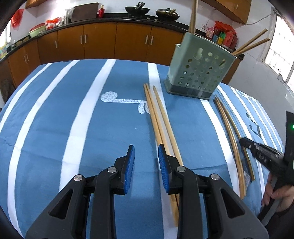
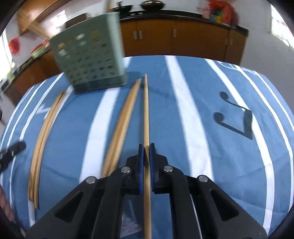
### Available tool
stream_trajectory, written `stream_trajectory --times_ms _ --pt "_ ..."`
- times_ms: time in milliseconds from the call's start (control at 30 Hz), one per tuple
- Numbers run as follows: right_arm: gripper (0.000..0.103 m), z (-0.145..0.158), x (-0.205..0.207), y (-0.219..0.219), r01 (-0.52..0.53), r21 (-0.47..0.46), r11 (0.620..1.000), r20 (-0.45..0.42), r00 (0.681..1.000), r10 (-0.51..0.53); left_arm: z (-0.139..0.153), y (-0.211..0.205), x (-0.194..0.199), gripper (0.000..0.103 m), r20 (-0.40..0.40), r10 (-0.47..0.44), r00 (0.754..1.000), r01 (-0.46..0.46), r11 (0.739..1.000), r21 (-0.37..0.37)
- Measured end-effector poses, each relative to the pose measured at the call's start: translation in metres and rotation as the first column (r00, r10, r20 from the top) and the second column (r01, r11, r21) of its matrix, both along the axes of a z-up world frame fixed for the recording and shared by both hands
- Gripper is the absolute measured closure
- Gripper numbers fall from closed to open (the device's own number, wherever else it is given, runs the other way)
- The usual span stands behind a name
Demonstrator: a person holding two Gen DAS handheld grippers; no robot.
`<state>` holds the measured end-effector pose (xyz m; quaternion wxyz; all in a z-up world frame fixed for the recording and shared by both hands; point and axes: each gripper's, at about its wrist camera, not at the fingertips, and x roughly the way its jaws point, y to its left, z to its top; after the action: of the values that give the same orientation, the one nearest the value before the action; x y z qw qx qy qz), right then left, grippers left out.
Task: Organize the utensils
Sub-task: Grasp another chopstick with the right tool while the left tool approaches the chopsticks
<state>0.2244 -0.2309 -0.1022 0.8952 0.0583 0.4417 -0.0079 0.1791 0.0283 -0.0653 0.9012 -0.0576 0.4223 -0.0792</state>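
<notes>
Three wooden chopsticks (image 1: 159,125) lie on the blue striped tablecloth (image 1: 73,119), just right of my left gripper (image 1: 146,156), which is open over bare cloth with nothing between its pads. My right gripper (image 2: 146,147) is shut on a single chopstick (image 2: 146,110) that runs forward from its pads, low over the cloth. Two more chopsticks (image 2: 126,114) lie to its left, and a further group (image 2: 47,125) lies beyond those. The green perforated holder (image 1: 200,71) stands upright at the back with several chopsticks (image 1: 251,42) in it. In the left wrist view the right gripper (image 1: 244,143) shows at the right edge.
A person's hand (image 1: 275,193) holds the right tool. Behind the table run brown cabinets (image 1: 101,42) and a dark counter with woks (image 1: 136,9). The table's far edge lies close behind the holder (image 2: 91,60). The left gripper's tip (image 2: 12,150) shows at the left edge.
</notes>
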Motion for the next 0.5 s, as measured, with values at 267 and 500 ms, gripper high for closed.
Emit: stream_trajectory --times_ms 267,500 --pt "0.095 -0.001 -0.001 -0.007 0.008 0.002 1.0 0.006 1.0 -0.008 -0.008 -0.016 0.0 0.082 -0.032 -0.062 0.998 0.063 0.998 0.02" --pt "0.095 -0.001 -0.001 -0.007 0.005 0.004 1.0 0.007 1.0 -0.005 -0.014 -0.026 0.002 0.084 -0.054 -0.078 0.995 0.081 0.995 0.057"
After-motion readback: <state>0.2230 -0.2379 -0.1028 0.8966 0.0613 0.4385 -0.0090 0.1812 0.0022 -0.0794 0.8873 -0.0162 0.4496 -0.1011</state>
